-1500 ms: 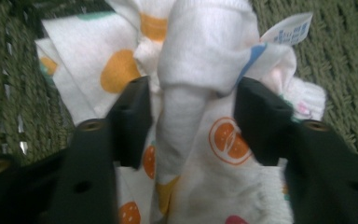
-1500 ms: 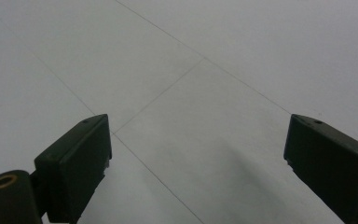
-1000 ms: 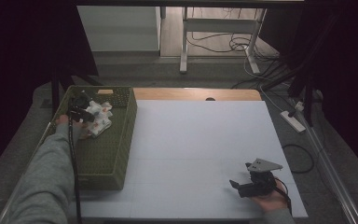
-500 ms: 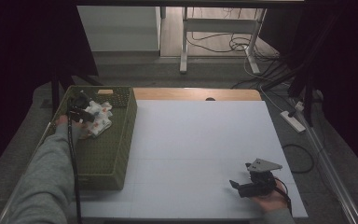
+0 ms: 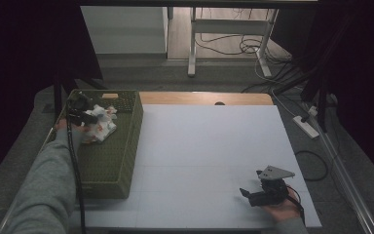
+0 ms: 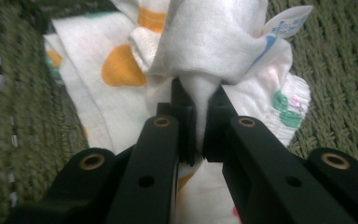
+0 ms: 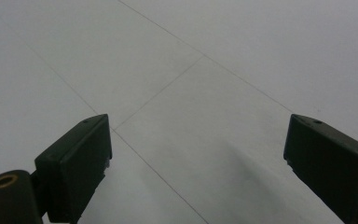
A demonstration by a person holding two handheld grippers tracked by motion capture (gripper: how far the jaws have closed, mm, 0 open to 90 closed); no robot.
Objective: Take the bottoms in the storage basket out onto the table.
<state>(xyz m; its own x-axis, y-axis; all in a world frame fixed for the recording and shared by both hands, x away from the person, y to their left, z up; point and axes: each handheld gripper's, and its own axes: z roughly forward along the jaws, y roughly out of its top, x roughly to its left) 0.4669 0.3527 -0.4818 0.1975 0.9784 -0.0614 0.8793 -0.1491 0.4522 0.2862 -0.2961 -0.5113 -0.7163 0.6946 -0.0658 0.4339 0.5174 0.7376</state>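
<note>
A white cloth (image 5: pixel 101 124) with orange, green and pink dots lies in the far part of a green woven basket (image 5: pixel 119 151) at the table's left. My left gripper (image 5: pixel 88 117) is over the basket, shut on a pinched fold of that cloth (image 6: pixel 200 56); the fold runs up between its jaws. A small white and blue tag (image 6: pixel 286 23) sticks out of the cloth. My right gripper (image 5: pixel 247 194) rests low at the table's near right with its jaws wide apart and nothing between them (image 7: pixel 198 154).
The white table top (image 5: pixel 209 146) stretches between the basket and my right gripper. A wooden strip (image 5: pixel 204 98) runs along the far edge. Cables and a power strip (image 5: pixel 308 126) lie on the floor to the right, and desk legs stand behind.
My left gripper and the cloth bundle shifted slightly inside the basket. The right gripper stayed where it was.
</note>
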